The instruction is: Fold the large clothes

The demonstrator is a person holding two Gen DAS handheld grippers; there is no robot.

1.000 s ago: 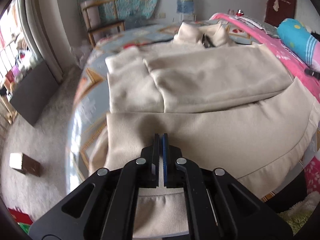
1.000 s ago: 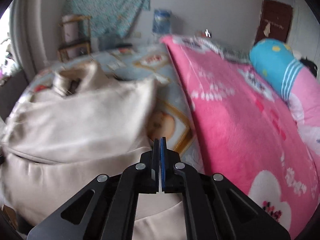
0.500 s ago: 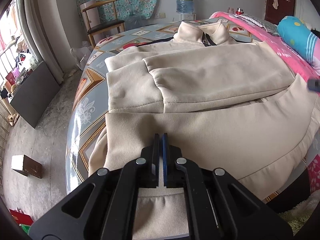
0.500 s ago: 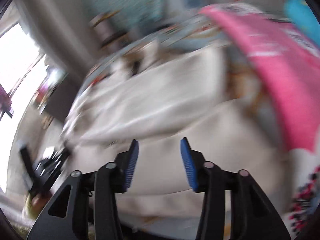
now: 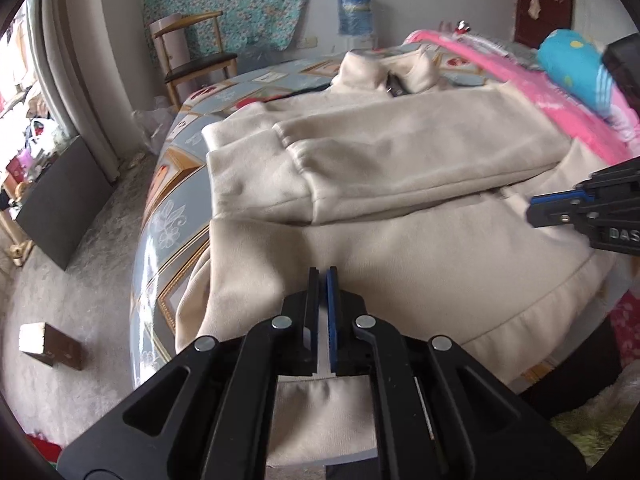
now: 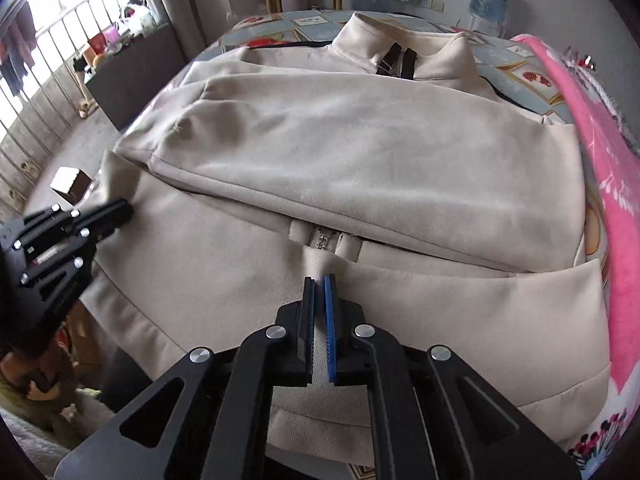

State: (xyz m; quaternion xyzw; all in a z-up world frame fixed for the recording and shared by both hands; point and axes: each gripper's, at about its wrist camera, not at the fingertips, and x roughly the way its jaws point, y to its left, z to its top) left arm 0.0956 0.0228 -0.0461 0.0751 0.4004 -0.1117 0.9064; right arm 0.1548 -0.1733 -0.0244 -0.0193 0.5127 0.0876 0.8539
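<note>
Left wrist: left gripper [image 5: 323, 276] sat pinched on the hem of the cream jacket [image 5: 400, 168], spread on the bed [image 5: 168, 216] with both sleeves folded in. Right wrist: right gripper [image 6: 319, 286] had just been closing, now pinching the hem by the zip. Lift both ends level, fold hem to collar [image 6: 404, 48].

Both tools point steeply downward, left tool [image 5: 323, 280] and right tool [image 6: 319, 286] clamped shut (right just closing).
</note>
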